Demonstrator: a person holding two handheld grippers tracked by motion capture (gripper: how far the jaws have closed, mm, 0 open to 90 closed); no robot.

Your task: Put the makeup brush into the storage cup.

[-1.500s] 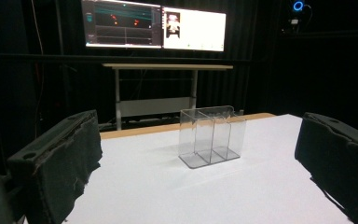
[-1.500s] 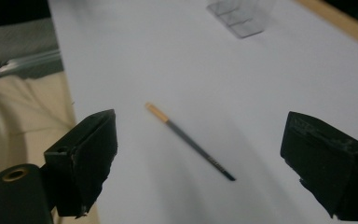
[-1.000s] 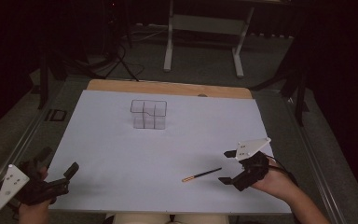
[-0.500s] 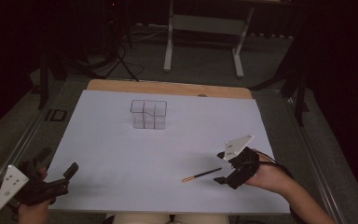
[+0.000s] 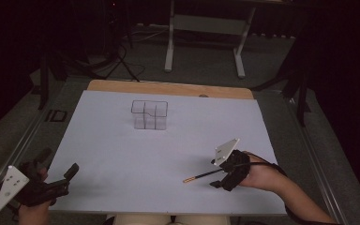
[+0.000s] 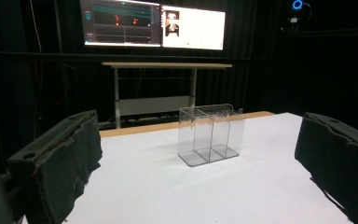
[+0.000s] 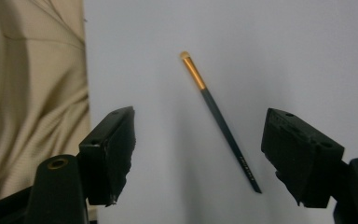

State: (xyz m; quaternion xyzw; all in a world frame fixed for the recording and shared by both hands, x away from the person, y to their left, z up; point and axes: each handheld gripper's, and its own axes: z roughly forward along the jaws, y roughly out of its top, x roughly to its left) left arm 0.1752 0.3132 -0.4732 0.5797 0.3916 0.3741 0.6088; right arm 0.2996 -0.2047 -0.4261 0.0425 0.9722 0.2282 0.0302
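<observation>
White-topped table point(image 5: 122, 187), clear 3-compartment organizer point(image 5: 149, 114) toward far edge, slim brush point(image 5: 202, 176) near front

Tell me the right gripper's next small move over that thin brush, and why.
Probably lower the right gripper straight down and close on the thin black brush with the gold ferrule. Its jaws stand open either side of the handle, which lies flat on the white table sheet, untouched. The clear plastic compartment organiser stands farther off, a likely destination.
</observation>
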